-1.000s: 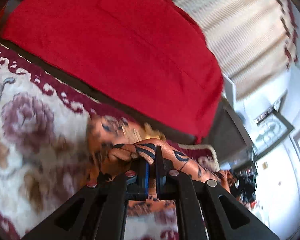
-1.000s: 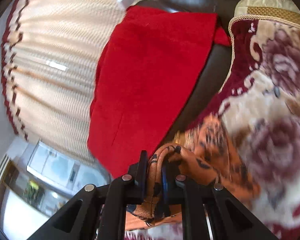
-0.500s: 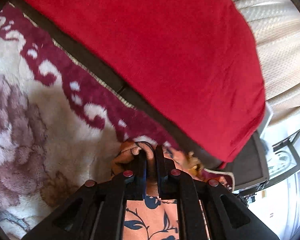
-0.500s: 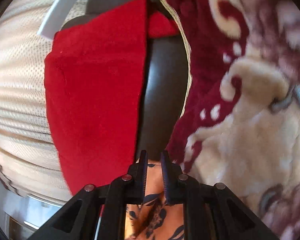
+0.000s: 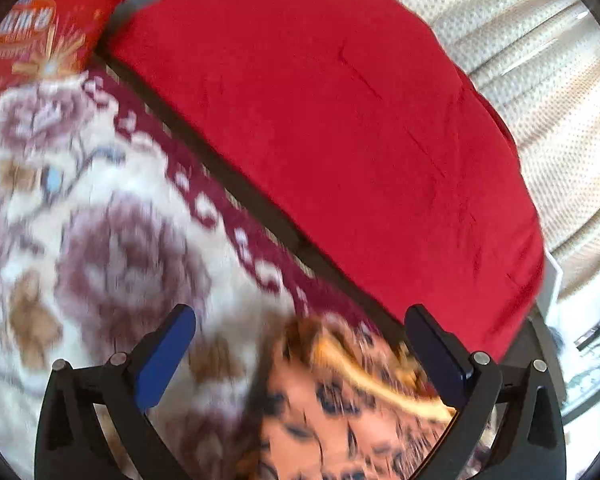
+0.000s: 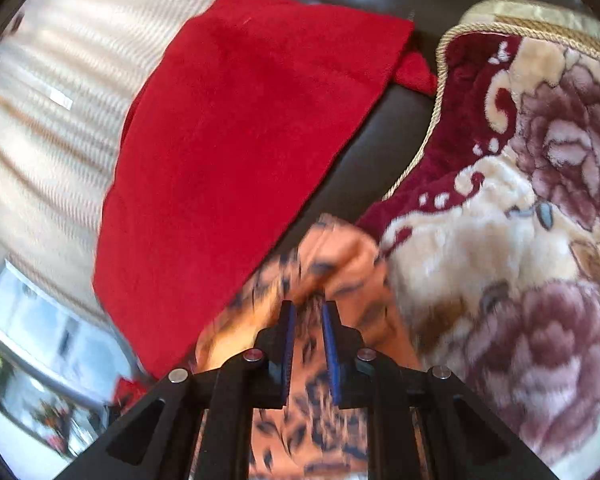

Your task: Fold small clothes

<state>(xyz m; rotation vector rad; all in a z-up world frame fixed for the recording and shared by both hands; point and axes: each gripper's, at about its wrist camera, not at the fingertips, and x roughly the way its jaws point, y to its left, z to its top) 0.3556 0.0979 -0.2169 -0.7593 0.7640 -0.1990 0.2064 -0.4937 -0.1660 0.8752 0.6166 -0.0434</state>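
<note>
left claw (image 5: 300,354): opening wide, nothing pinched
right claw (image 6: 308,318): clamped on orange dark-patterned cloth (image 6: 339,256)
tip: lay the fold flat before letting go

Both grippers are black plastic frames with triangular cut-outs and round silver screw heads along the arms. The left gripper (image 5: 300,340) and the right gripper (image 6: 308,320) each carry blue pads (image 5: 162,360) inside their fingers.

Plush, deep-pile floral blanket (image 6: 499,240) with twisted cord edging. Thin, soft printed orange garment (image 6: 339,256). Matt, felt-like red cloth (image 5: 339,140). Smooth, faintly glossy dark sofa (image 6: 379,152). Textured, dotted cream curtain (image 5: 539,80). Shiny plastic snack bag (image 5: 40,40).
</note>
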